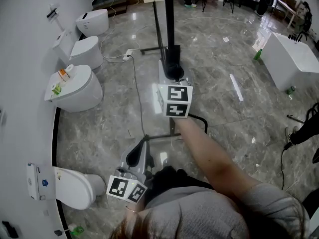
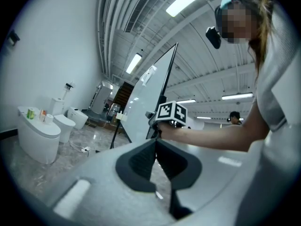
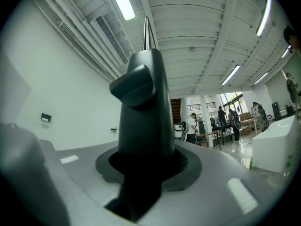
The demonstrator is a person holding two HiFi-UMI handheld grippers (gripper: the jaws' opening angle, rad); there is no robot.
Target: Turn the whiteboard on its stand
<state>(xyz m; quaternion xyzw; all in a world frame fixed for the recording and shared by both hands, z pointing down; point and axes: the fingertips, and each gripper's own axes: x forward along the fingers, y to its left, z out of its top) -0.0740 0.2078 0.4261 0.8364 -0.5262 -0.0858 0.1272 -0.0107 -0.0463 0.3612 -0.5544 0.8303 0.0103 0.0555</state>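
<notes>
Head view, looking steeply down. The whiteboard [image 1: 169, 19] stands upright on its stand [image 1: 151, 49] and is seen edge-on, as a dark bar running from the top centre of the frame down to the middle. The black feet of the stand spread over the grey marbled floor [image 1: 224, 113].

The right gripper [image 1: 174, 73], at centre frame, is raised to the lower end of that bar with its marker cube [image 1: 175, 101] facing the camera. In the right gripper view the dark frame edge of the whiteboard fills the gap between the jaws, and the pads lie against it on both sides: the gripper is clamped on the board.

The left gripper [image 1: 141, 146], at lower centre-left, hangs near the floor and well apart from the board. In the left gripper view its jaw tips meet with nothing between them. Beyond them the white face of the board tilts up toward the ceiling, with the right gripper at its near edge.

Surroundings: four white toilets [image 1: 79, 88] line the wall along the left edge. A white cable [image 1: 137, 93] trails across the floor beside them. A white bathtub [image 1: 294, 59] stands at upper right, with a green bottle [image 1: 257, 55] just beside it.
</notes>
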